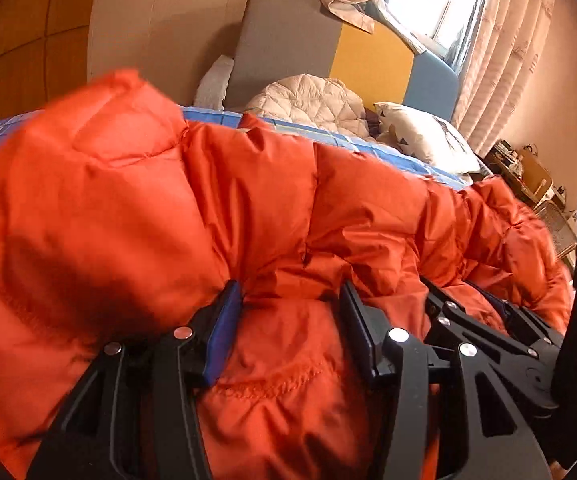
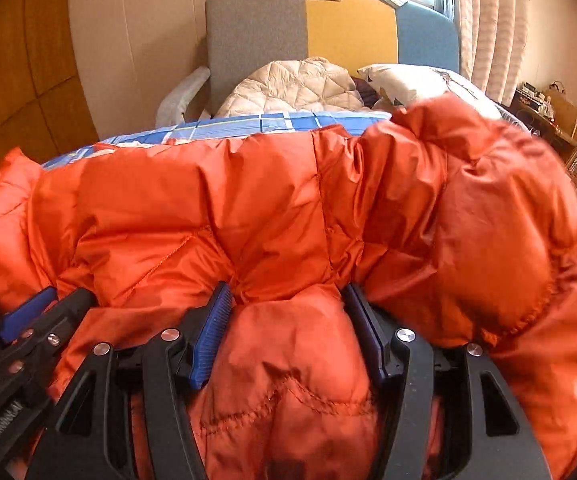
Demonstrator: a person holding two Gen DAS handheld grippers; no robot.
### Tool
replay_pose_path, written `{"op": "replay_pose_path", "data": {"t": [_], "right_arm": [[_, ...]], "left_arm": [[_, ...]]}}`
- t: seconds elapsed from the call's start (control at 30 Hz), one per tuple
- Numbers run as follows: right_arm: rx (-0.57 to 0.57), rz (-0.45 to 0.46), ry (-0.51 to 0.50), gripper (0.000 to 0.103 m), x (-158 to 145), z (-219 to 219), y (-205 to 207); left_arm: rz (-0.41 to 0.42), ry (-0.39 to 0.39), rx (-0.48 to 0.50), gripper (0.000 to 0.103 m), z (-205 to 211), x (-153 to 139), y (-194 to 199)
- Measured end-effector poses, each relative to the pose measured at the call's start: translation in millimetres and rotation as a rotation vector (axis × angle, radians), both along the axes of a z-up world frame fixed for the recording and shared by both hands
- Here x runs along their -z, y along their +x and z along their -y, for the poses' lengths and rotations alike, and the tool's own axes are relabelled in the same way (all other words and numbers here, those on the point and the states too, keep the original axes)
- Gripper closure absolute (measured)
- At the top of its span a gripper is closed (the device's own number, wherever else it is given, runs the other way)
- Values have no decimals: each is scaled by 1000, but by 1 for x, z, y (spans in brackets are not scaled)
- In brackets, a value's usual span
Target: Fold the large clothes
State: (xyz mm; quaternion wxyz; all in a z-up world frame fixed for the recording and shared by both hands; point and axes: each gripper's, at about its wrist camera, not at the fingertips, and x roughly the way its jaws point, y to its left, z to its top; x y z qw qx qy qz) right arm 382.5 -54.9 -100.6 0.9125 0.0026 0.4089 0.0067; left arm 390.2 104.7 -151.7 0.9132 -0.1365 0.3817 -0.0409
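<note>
An orange puffer jacket (image 1: 248,208) lies bunched across a bed with a blue plaid sheet (image 1: 328,136), filling the lower part of both wrist views. On the left, the left gripper (image 1: 288,300) stands about half open with a thick fold of the jacket bulging between its blue-padded fingers (image 1: 224,328), which press into the fabric on both sides. Just to its right, the right gripper (image 2: 286,300) stands likewise, its pads set against another puffed fold of the same jacket. The two tools sit close beside each other. Beyond the jacket, a cream quilted garment (image 2: 296,84) and a patterned pillow (image 2: 408,80) rest at the head of the bed, before a grey, yellow and blue headboard (image 2: 328,28).
</note>
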Motion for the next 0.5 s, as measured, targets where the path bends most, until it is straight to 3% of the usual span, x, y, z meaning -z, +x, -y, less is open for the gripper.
{"op": "replay_pose_path", "data": {"t": [0.1, 0.27, 0.5], "right_arm": [[-15, 26, -19, 33, -11, 1, -17], [-37, 64, -9, 27, -27, 9, -50], [-26, 78, 37, 26, -39, 35, -89]], "left_arm": [[34, -24, -33, 40, -10, -16, -17], [79, -4, -57, 38, -21, -32, -46], [96, 43, -101, 37, -40, -35, -84]]}}
